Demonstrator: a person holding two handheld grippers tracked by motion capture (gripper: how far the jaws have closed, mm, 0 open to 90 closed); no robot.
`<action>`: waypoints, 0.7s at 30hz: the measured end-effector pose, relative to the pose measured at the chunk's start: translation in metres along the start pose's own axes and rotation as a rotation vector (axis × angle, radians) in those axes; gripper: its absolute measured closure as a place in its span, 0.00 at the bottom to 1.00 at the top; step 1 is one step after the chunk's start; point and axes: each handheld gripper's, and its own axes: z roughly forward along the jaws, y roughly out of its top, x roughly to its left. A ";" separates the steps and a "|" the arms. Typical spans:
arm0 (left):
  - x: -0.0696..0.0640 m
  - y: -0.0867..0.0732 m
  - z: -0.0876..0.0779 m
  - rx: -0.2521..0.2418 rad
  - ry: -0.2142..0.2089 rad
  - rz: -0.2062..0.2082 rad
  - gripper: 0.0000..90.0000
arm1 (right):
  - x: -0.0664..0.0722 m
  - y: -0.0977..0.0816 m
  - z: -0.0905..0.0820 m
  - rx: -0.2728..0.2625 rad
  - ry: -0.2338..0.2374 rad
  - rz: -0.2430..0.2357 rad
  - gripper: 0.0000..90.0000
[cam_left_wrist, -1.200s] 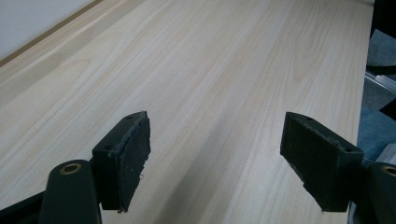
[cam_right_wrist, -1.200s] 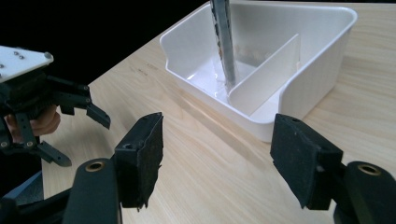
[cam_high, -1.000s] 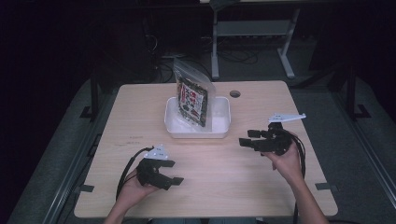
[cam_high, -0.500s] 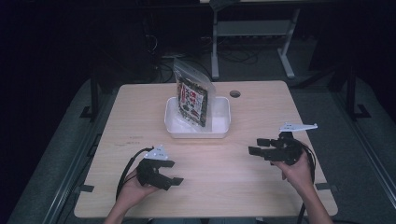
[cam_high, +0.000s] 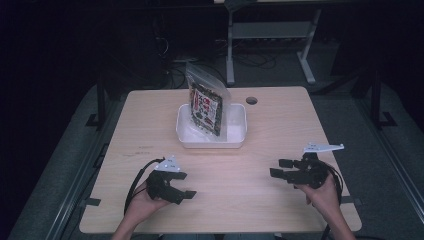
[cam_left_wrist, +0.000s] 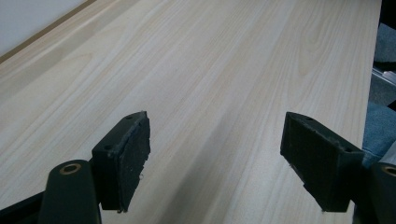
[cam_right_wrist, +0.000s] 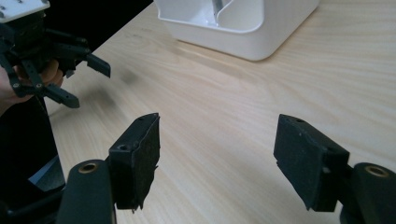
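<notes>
Here, pale wooden table (cam_high: 240, 170), dark room

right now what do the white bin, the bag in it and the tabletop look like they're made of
White bin: probably plastic, smooth with a slight sheen, rounded moulded corners. Bag: thin clear plastic film with a printed dark front, glossy; its top shows see-through. Tabletop: pale wood or wood-look laminate, matte, with long straight grain lines plain in both gripper views; which one, the look leaves open.

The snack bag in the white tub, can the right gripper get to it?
Probably yes. The right gripper is open, and bare table lies between it and the tub, where the snack bag stands tall.
</notes>
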 end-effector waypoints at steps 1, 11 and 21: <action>0.000 0.000 0.000 0.000 0.000 0.000 0.26 | 0.000 -0.001 0.000 0.001 0.000 -0.001 0.34; 0.000 0.000 0.001 0.003 0.000 0.001 0.26 | 0.010 -0.015 0.003 0.039 0.012 -0.010 0.32; -0.003 0.001 0.002 0.002 -0.005 0.013 0.26 | 0.019 -0.029 0.007 0.021 0.023 -0.003 0.32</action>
